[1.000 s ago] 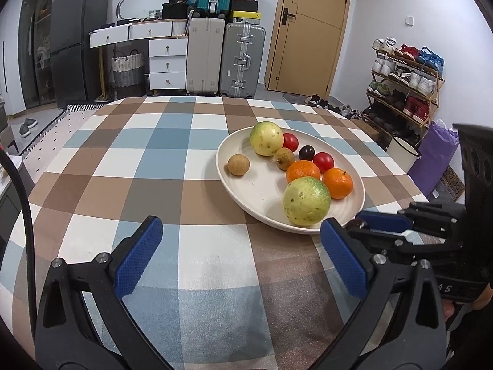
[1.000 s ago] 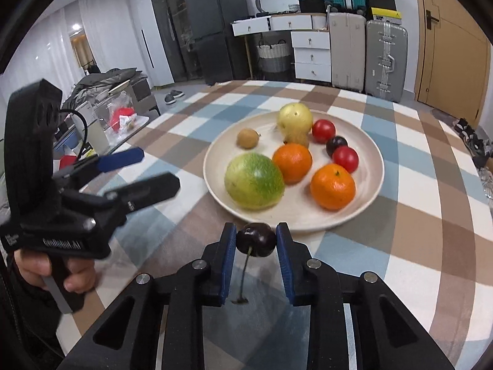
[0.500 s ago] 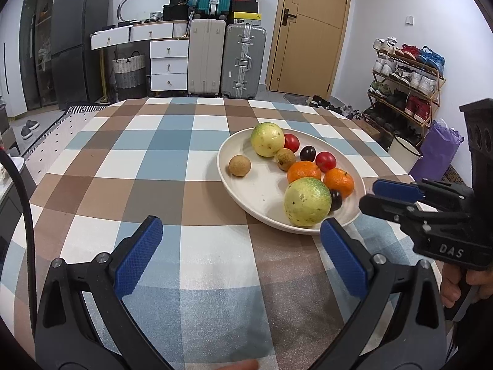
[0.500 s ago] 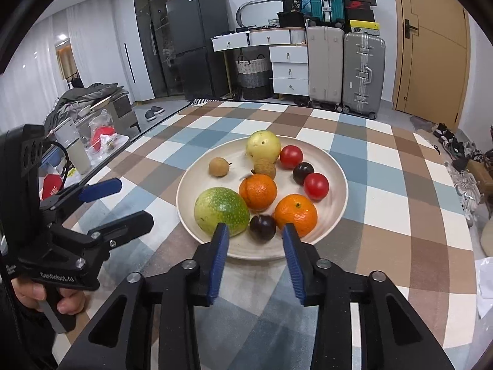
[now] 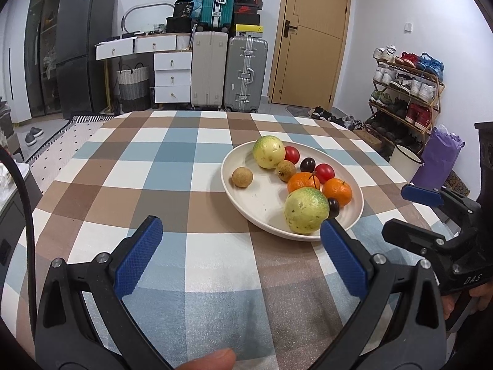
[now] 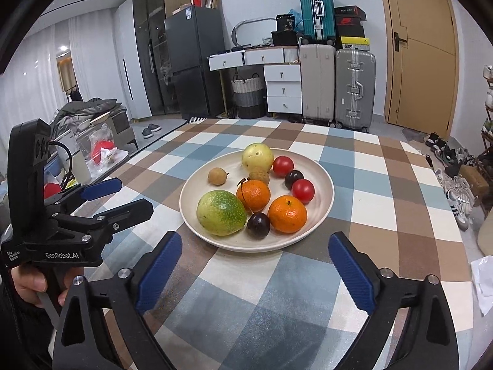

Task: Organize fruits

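A white plate (image 6: pixel 325 199) on the checked tablecloth holds several fruits. A dark cherry (image 6: pixel 258 224) lies at its near side, between a large green fruit (image 6: pixel 221 212) and an orange (image 6: pixel 287 213). My right gripper (image 6: pixel 254 240) hovers just in front of the plate's near rim; its jaws are opening wide and nothing is between them. In the left wrist view the same plate (image 5: pixel 262 199) sits ahead and to the right, with the cherry (image 5: pixel 333 207) behind the green fruit (image 5: pixel 306 214). My left gripper (image 5: pixel 240 225) is open and empty over the cloth.
A second orange (image 6: pixel 253 195), two red tomatoes (image 6: pixel 303 190), a dark plum (image 6: pixel 293 178), a yellow fruit (image 6: pixel 257 157) and two small brown fruits (image 6: pixel 217 175) share the plate. White paper (image 6: pixel 483 277) lies at the table's right edge. Suitcases and drawers stand beyond it.
The right gripper, shut on the dark cherry a second ago, let it go onto the plate, opened wide and drew back a little. The left gripper stayed put.
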`<state>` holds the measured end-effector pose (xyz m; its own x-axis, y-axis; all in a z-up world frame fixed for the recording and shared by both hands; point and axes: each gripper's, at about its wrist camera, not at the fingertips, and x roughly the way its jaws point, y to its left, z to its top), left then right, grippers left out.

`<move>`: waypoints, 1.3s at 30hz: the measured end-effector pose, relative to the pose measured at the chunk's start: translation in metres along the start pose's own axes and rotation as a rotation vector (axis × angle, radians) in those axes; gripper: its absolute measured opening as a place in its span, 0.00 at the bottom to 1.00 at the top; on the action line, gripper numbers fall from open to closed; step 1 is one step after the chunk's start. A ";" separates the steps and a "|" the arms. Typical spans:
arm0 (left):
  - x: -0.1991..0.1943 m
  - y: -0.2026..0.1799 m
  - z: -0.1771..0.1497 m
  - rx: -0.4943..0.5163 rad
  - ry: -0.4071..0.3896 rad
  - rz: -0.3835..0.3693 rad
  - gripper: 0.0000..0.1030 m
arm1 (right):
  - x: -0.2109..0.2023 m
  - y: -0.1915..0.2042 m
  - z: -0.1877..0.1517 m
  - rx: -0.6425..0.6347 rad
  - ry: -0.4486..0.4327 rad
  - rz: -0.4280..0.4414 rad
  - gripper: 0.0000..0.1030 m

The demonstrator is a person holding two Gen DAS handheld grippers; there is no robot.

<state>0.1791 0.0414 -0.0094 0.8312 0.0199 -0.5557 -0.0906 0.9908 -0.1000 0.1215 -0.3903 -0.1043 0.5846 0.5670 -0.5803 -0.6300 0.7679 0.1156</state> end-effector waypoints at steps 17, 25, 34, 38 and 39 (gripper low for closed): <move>-0.012 -0.014 -0.002 0.064 -0.040 -0.019 0.99 | -0.025 -0.004 -0.010 0.006 -0.138 -0.043 0.99; -0.012 -0.017 -0.002 0.067 -0.041 -0.020 0.99 | -0.029 -0.004 -0.011 0.008 -0.155 -0.061 0.99; -0.012 -0.017 -0.002 0.065 -0.042 -0.021 0.99 | -0.028 0.000 -0.011 -0.009 -0.158 -0.060 0.99; -0.012 -0.017 -0.002 0.066 -0.042 -0.022 0.99 | -0.028 0.000 -0.011 -0.009 -0.157 -0.061 0.99; -0.012 -0.017 -0.002 0.066 -0.042 -0.021 0.99 | -0.028 0.000 -0.011 -0.010 -0.157 -0.061 0.99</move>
<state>0.1695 0.0245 -0.0029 0.8549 0.0029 -0.5188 -0.0376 0.9977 -0.0564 0.0993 -0.4101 -0.0970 0.6943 0.5593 -0.4529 -0.5952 0.8000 0.0757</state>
